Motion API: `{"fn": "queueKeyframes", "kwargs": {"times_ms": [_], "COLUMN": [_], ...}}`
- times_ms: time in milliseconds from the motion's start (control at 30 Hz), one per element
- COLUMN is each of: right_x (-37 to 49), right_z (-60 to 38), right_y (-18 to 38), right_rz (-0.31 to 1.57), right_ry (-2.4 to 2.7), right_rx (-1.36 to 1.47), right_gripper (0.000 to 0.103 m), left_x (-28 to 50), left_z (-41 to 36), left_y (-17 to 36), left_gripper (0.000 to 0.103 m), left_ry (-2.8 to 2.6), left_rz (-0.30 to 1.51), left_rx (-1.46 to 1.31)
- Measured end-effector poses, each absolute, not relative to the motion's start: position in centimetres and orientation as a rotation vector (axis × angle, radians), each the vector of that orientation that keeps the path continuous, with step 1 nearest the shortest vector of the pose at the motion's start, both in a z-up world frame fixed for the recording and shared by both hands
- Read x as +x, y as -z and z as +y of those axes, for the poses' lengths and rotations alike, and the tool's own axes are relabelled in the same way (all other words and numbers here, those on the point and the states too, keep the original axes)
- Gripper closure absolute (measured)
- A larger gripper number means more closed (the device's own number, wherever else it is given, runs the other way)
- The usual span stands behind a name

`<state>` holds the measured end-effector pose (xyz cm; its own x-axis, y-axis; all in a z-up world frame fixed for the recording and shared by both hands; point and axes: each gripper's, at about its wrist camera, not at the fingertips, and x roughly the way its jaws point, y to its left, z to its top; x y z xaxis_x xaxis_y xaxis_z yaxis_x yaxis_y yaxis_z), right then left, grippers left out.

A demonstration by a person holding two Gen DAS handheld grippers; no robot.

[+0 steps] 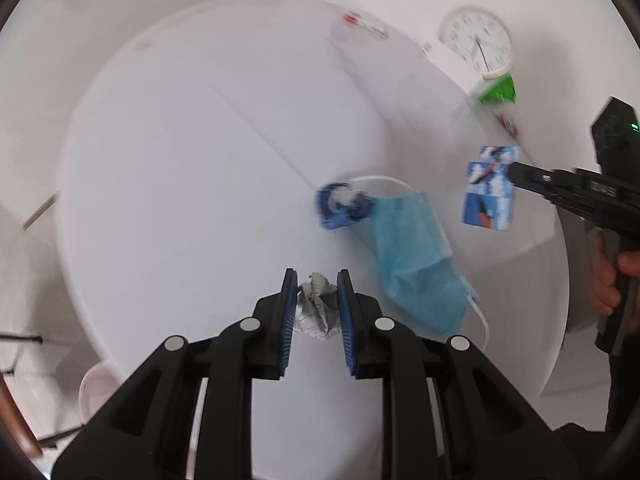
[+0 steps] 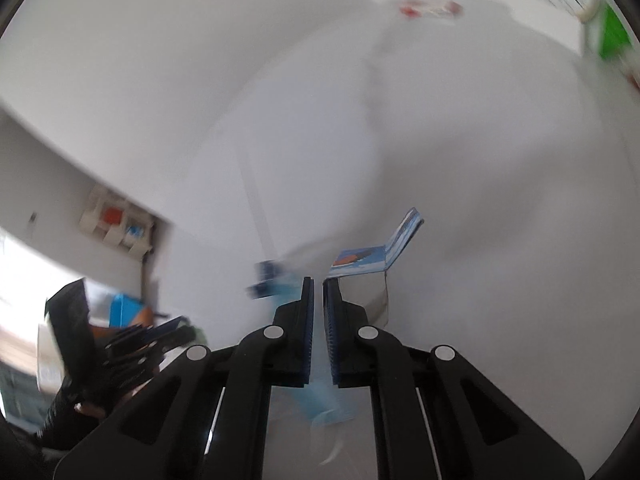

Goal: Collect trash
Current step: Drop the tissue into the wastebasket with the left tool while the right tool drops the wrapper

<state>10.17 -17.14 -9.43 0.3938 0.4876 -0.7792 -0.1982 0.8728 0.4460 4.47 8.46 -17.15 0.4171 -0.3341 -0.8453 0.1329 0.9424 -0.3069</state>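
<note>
My left gripper (image 1: 317, 278) is shut on a crumpled grey-white paper ball (image 1: 316, 306), held above the round white table (image 1: 168, 168). My right gripper (image 2: 319, 282) is shut on a blue and white printed carton (image 2: 372, 254); in the left wrist view the carton (image 1: 492, 188) hangs from the right gripper's fingers (image 1: 532, 178) above the table's right side. A light blue face mask (image 1: 416, 264) lies on the table right of my left gripper. A crumpled blue and white wrapper (image 1: 340, 206) lies at the mask's top end.
A white wall clock (image 1: 478, 40) leans at the table's far right edge beside a green and white carton (image 1: 498, 90). A clear packet with red marks (image 1: 366, 26) lies at the far edge. A white bin rim (image 1: 96, 384) shows below the table at lower left.
</note>
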Motion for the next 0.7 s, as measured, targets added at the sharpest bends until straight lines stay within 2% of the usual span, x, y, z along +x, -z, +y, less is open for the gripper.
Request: {"fn": "queueKeyframes", "kwargs": {"times_ms": [200, 433, 533, 600, 633, 700], "right_x": [6.6, 2.0, 0.6, -0.3, -0.6, -1.4], "right_z": [-7.9, 5.0, 9.5, 12.2, 13.4, 14.7], "right_y": [5.9, 6.3, 7.1, 7.7, 8.0, 8.1], "right_rz": [1.056, 1.121, 1.171, 1.199, 1.210, 1.226], "right_ry": [-0.734, -1.042, -1.127, -1.165, -1.183, -1.203], "right_rx": [0.234, 0.151, 0.100, 0.058, 0.037, 0.002], "right_gripper": [0.096, 0.096, 0.096, 0.096, 0.096, 0.096], "left_x": [-2.2, -8.4, -10.0, -10.9, -11.3, -12.3], "left_z": [16.0, 23.1, 25.7, 27.2, 27.9, 29.2], "left_y": [15.1, 18.4, 21.0, 22.1, 22.3, 22.2], "left_gripper": [0.082, 0.081, 0.065, 0.047, 0.043, 0.028], "left_ry": [0.106, -0.050, -0.095, -0.138, -0.164, -0.206], "left_rz": [1.062, 1.137, 1.185, 1.203, 1.199, 1.183], "left_rx": [-0.262, -0.297, -0.362, -0.394, -0.411, -0.458]}}
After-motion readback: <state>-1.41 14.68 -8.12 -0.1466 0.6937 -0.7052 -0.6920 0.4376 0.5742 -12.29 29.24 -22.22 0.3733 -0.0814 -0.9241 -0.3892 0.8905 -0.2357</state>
